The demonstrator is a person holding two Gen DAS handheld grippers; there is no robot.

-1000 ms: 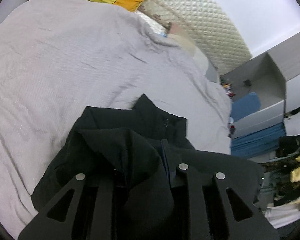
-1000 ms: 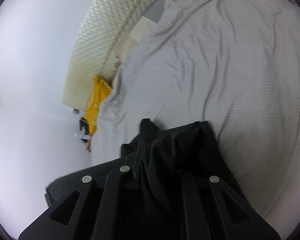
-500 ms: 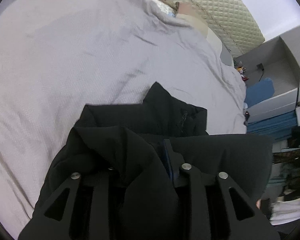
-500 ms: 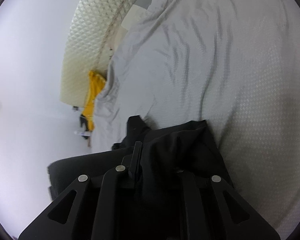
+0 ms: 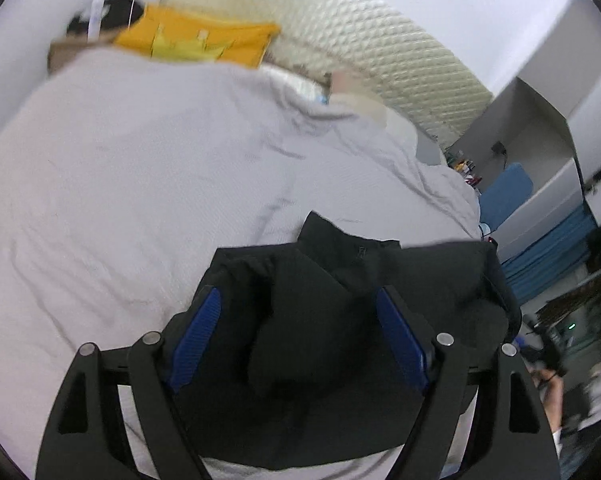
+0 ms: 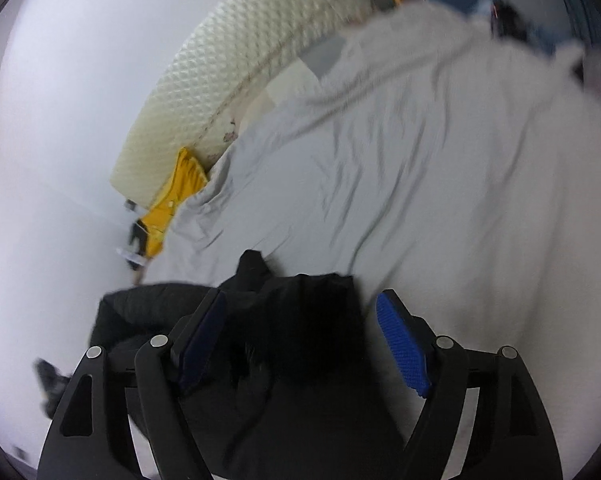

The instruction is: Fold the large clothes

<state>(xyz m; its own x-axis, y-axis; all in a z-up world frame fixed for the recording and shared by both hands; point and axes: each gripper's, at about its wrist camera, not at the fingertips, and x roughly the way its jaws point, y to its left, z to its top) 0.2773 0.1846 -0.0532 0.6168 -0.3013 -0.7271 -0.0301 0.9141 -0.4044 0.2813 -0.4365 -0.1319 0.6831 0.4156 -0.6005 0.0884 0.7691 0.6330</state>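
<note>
A black garment [image 5: 340,320] lies bunched on the grey bed sheet [image 5: 140,184] near the bed's near edge. My left gripper [image 5: 298,300] is open, its blue pads [image 5: 198,328] spread either side of a raised fold of the garment without pinching it. In the right wrist view the same garment [image 6: 292,344] lies below my right gripper [image 6: 300,308], which is open too, blue pads [image 6: 400,352] wide apart over the cloth. Both views are blurred.
A yellow pillow [image 5: 196,40] and a quilted cream headboard [image 5: 360,40] stand at the bed's far end. Grey shelving [image 5: 540,128] with blue items and clutter lies right of the bed. The sheet [image 6: 420,160] stretches wide beyond the garment.
Both grippers were shut on folds of the black garment and have opened, letting the cloth drop onto the sheet. Both cameras have tilted up and pulled back slightly.
</note>
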